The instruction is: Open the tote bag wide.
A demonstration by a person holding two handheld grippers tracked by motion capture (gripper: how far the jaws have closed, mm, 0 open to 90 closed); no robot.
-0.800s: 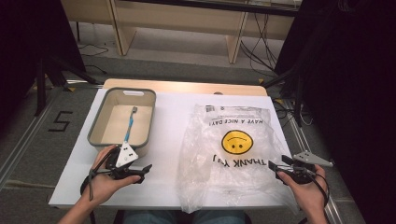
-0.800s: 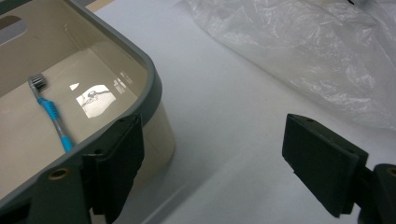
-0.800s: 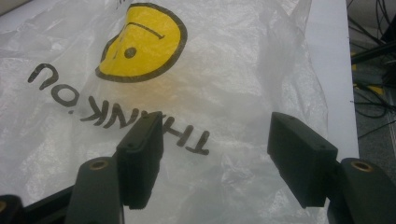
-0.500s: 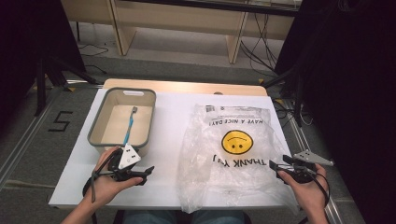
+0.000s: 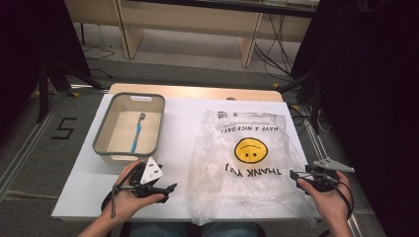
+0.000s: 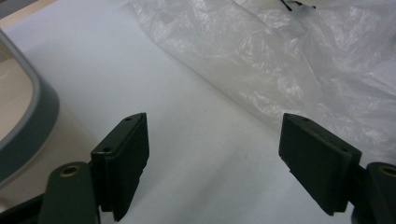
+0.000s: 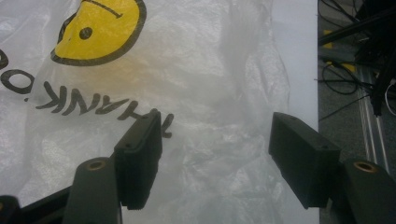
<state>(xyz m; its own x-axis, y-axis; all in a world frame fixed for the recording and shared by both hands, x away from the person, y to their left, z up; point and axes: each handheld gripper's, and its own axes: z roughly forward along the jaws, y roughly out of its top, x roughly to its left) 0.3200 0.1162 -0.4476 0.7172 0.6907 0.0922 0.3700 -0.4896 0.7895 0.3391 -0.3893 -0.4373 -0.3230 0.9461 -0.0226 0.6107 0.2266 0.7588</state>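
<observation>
Flanking the bag [image 5: 247, 163] at frame centre-right: right gripper [image 5: 296, 176] open, empty, at its lower-right edge, nearer; left gripper [image 5: 165, 190] open, empty, just lower left. Bag's long axis runs top-bottom.

Clear crinkled plastic bag [image 5: 247, 163] with yellow smiley face and black letters, grey plastic bin [image 5: 129, 129] with beige inside, blue toothbrush [image 5: 137, 132], white counter [image 5: 183, 118]

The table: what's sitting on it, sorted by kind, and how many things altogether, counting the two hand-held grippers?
Plastic bag: 1
Grey bin: 1
Blue toothbrush, lying in the bin: 1
Grippers, left gripper and right gripper, both open: 2
Total: 5
</observation>
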